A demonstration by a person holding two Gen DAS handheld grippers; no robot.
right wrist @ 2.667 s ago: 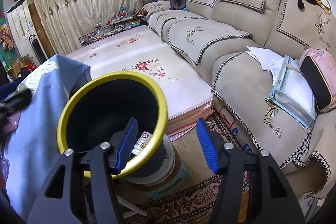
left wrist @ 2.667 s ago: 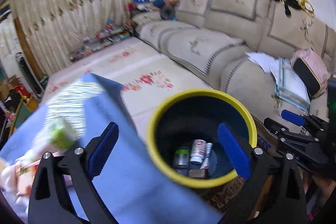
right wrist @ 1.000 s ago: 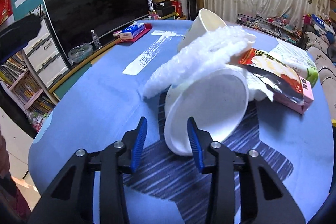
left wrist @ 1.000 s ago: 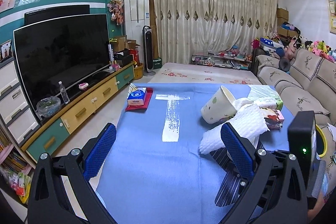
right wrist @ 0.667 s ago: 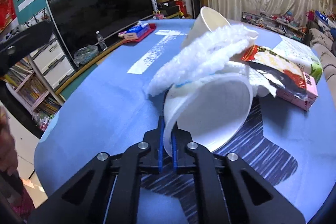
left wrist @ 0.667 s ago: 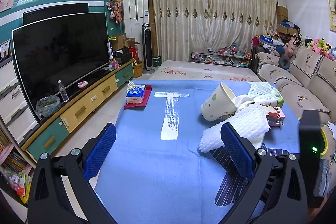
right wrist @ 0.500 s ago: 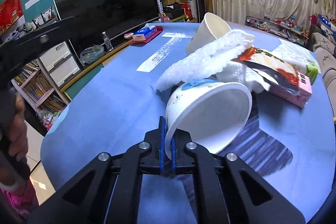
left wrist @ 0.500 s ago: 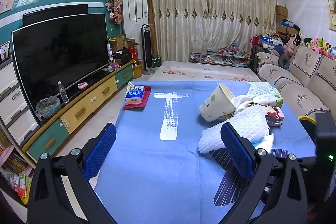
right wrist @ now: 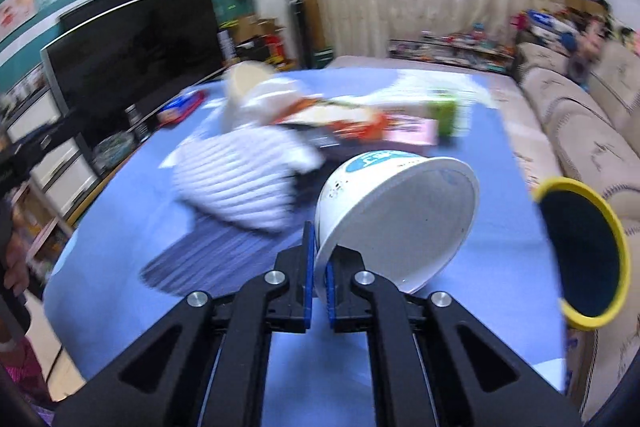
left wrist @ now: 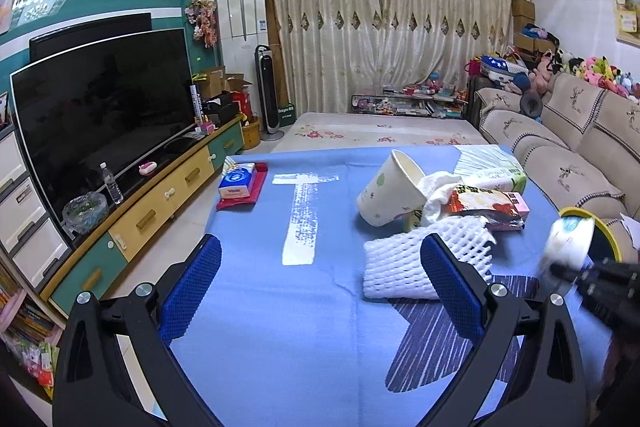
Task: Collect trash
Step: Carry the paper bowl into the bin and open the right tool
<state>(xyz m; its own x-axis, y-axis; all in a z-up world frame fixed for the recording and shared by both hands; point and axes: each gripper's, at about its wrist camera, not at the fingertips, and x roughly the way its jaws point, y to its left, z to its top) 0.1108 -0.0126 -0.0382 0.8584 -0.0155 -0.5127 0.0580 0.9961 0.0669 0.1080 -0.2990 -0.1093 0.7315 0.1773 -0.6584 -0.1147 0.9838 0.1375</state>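
My right gripper is shut on the rim of a white paper bowl and holds it above the blue table, left of the yellow-rimmed trash bin. The bowl also shows blurred in the left wrist view, in front of the bin. My left gripper is open and empty over the table. A white foam net lies between its fingers. Behind it lie a tipped paper cup, a red snack wrapper and a pink box.
A tissue pack on a red cloth lies at the table's far left. A white tape T marks the blue tablecloth. A TV on a cabinet stands left, a sofa right.
My right gripper shut on the bowl's rim, lifted it off the table and swung it right toward the bin. The foam net dropped flat onto the table. The left gripper stayed open.
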